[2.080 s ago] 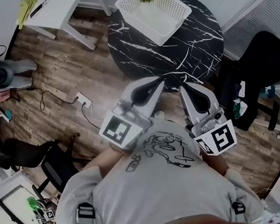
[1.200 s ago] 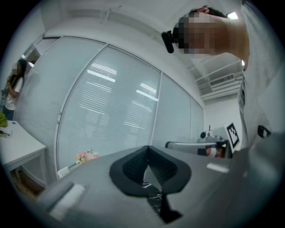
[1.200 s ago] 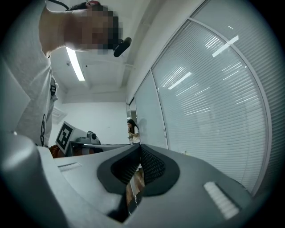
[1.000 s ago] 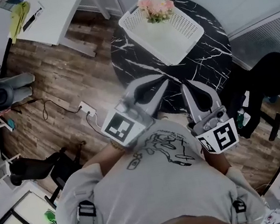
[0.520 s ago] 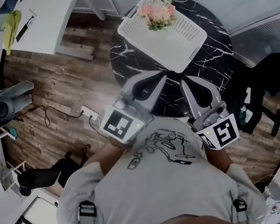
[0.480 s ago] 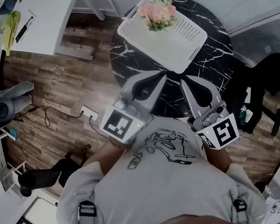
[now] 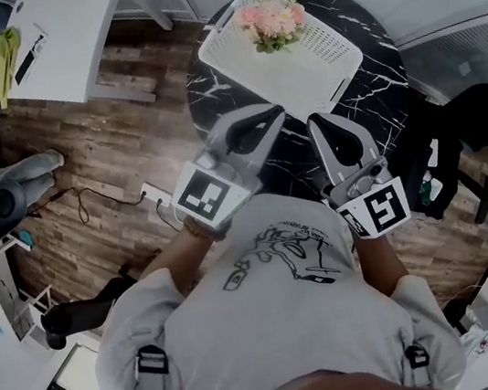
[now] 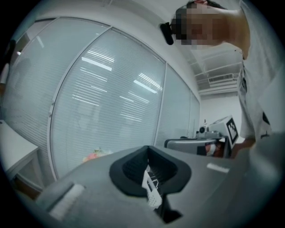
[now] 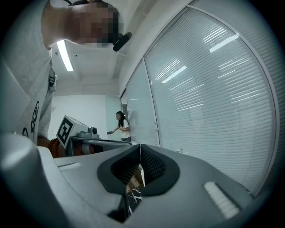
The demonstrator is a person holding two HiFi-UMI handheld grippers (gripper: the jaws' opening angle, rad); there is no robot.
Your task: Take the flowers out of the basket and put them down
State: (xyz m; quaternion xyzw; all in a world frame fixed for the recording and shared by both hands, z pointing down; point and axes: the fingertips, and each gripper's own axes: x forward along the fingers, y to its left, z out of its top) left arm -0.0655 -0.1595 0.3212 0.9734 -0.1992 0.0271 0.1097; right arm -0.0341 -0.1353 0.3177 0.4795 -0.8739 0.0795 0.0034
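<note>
A white perforated basket (image 7: 314, 57) stands on the round black marble table (image 7: 369, 113). Pink flowers (image 7: 270, 20) sit at the basket's far end. Both grippers hover over the table's near edge, short of the basket and apart from it. My left gripper (image 7: 274, 118) is shut and empty, and my right gripper (image 7: 316, 124) beside it is shut and empty too. In the left gripper view the jaws of my left gripper (image 8: 148, 153) meet, with the flowers (image 8: 95, 155) peeking over them. The right gripper view shows my right gripper (image 9: 140, 149) with its jaws together.
A white desk (image 7: 74, 37) stands at the far left over wood flooring. A black office chair (image 7: 474, 128) sits right of the table. A cable and power strip (image 7: 149, 194) lie on the floor. Glass walls with blinds (image 8: 111, 102) stand behind the table. A person (image 9: 121, 125) stands far off.
Both grippers have come forward over the table's near edge, closer to the basket. Their jaws stayed shut. The head view has shifted, and the table sits lower in it.
</note>
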